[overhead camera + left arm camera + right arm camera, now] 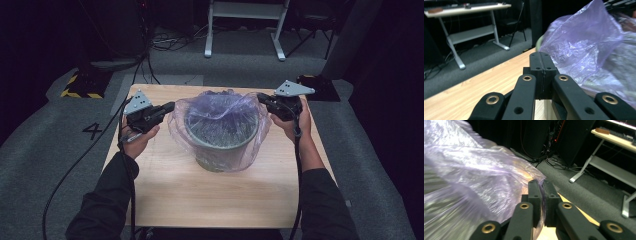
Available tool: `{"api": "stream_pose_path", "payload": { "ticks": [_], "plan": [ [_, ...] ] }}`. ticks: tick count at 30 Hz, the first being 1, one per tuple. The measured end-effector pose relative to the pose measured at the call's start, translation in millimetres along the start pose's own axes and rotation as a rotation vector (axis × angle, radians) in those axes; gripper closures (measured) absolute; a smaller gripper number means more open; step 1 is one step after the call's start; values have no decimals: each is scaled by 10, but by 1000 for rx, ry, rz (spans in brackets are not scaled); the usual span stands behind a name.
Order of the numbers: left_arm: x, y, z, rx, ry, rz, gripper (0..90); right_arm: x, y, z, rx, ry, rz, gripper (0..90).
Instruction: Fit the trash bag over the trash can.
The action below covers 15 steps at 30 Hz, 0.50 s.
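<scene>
A grey-green round bin stands in the middle of the wooden table, lined with a thin purple plastic bag that drapes over its rim. My left gripper is at the bag's left edge. In the left gripper view its jaws are shut tight; the bag lies just to their right and I see no film in the seam. My right gripper is at the bag's right edge. In the right gripper view it is shut on a fold of the bag.
The table ends close behind the bin, with grey carpet beyond. A white-legged desk stands at the back, with cables on the floor beside it. A yellow-and-black striped base sits on the floor at the left. The front half of the table is bare wood.
</scene>
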<state>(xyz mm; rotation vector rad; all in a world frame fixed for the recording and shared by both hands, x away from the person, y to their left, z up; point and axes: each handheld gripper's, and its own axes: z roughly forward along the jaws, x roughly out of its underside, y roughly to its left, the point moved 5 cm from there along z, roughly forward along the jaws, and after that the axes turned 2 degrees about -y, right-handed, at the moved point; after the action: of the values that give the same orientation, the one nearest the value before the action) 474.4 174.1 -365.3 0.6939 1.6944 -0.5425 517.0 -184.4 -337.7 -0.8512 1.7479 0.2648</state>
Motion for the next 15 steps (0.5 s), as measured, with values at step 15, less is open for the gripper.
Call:
{"api": "stream_pose_path", "payload": {
  "ticks": [15],
  "plan": [
    [328, 132, 582, -29, 139, -67, 898, 339, -54, 496, 8, 98, 89, 843]
  ]
}}
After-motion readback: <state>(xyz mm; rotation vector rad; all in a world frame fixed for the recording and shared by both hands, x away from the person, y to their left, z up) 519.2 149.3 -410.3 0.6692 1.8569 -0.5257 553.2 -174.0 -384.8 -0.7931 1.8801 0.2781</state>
